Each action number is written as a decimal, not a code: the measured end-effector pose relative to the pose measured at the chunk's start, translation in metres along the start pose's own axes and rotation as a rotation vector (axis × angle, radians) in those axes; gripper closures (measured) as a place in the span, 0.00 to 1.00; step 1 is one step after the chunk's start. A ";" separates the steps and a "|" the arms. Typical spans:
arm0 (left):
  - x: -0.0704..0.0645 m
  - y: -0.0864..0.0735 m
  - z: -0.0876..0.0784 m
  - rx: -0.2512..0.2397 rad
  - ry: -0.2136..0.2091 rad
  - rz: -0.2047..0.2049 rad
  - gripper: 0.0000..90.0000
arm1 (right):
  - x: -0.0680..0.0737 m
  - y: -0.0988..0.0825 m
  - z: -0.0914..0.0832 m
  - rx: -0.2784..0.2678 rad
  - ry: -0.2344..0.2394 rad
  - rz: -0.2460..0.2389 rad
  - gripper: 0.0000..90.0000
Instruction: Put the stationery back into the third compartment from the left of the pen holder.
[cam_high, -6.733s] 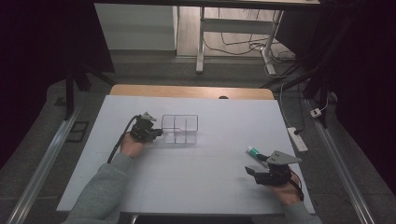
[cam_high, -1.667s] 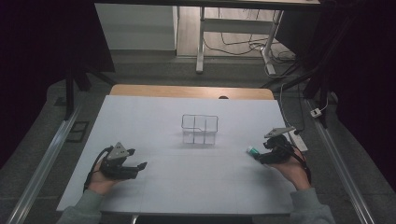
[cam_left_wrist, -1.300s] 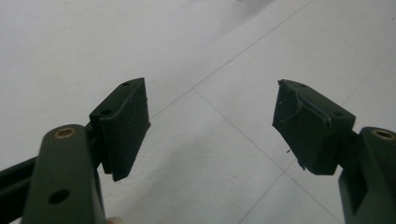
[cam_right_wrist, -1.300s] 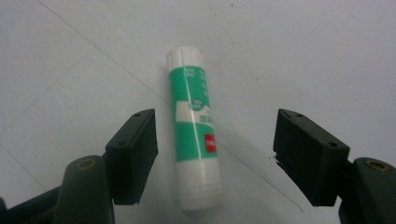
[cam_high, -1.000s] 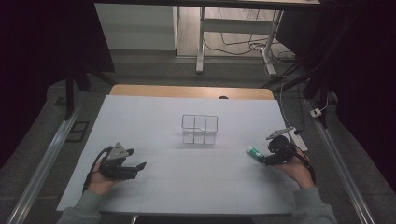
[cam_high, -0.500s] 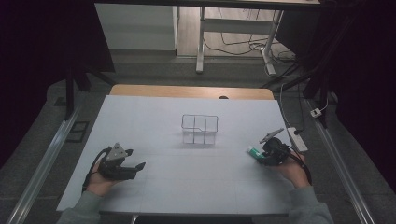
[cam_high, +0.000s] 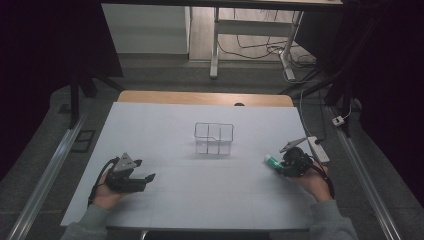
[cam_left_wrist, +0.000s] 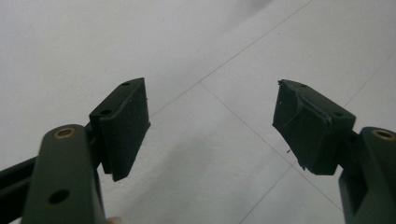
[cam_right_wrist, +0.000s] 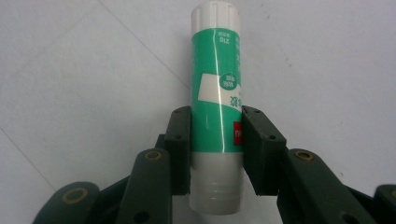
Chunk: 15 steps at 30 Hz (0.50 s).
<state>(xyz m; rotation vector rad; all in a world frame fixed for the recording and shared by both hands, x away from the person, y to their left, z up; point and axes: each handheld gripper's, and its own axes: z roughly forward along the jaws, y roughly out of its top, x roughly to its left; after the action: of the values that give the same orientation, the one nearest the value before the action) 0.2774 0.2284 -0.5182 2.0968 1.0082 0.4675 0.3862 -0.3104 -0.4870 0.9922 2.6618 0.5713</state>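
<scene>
— What is the biggest thing here?

— The white table (cam_high: 200, 200). It takes up most of the high view.

— What sits on it?

— A clear box (cam_high: 214, 138) with little rooms inside. It stands near the middle, a bit toward the far side.

— Where are the grippers?

— The left gripper (cam_high: 142, 179) is at the near left, held in a hand and well apart from the box. In its own view its jaws are wide apart, with just bare table between them.

— And the other one?

— The right gripper (cam_high: 276, 166) is at the near right, close to the table's edge. Its jaws press on both sides of a glue stick (cam_right_wrist: 217, 93).

— What does the glue stick look like?

— Green and white. It pokes out past the jaws. I cannot tell if it is touching the table.
</scene>
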 end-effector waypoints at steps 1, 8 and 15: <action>0.000 0.000 0.000 -0.002 0.002 -0.001 0.30 | 0.000 0.000 -0.002 -0.010 0.003 0.005 0.71; -0.001 0.000 0.000 -0.001 0.005 0.006 0.30 | 0.001 0.001 -0.011 -0.092 0.031 0.018 0.71; -0.003 0.001 0.001 -0.007 0.004 0.010 0.30 | 0.005 0.005 -0.019 -0.161 0.072 0.039 0.72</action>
<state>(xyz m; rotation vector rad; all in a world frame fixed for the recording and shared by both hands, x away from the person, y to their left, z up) 0.2766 0.2255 -0.5177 2.0967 0.9971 0.4794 0.3786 -0.3089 -0.4685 0.9959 2.6136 0.8298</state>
